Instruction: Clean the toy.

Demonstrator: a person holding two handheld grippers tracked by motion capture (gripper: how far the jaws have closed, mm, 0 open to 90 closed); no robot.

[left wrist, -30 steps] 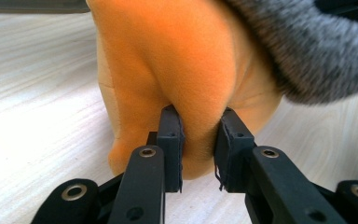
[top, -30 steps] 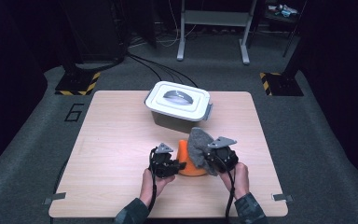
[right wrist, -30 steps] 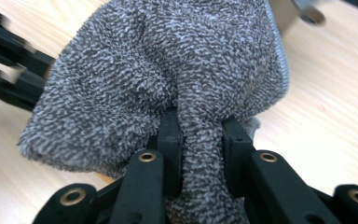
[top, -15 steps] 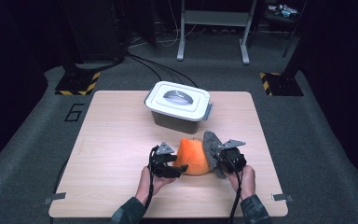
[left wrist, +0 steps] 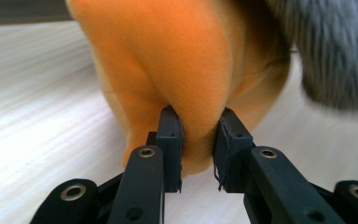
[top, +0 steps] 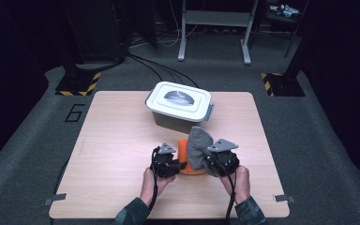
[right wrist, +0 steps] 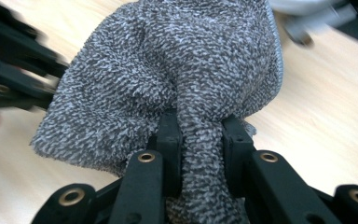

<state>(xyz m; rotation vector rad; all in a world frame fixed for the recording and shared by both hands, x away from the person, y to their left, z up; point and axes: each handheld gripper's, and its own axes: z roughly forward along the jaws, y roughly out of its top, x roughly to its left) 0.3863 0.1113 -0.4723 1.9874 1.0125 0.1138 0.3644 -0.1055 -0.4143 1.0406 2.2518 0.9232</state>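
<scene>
Left gripper point(top: 180, 165): in the lower middle of the high view. Its jaws have just closed again, and a fold of the orange cloth is pinched between them.
Orange cloth point(left wrist: 186, 70): in the upper middle of the left gripper view; in the high view it is on the table between the two grippers, mostly hidden behind the grey cloth.
Right gripper point(top: 205, 161): just to the right of the left one in the high view, clamped on the grey cloth.
Grey cloth point(right wrist: 168, 70): bunched, standing up above the right gripper, just in front of the orange cloth.
Box point(top: 178, 105): white, lid on, above the cloths in the high view.
Table point(top: 117, 131): light wood.
</scene>
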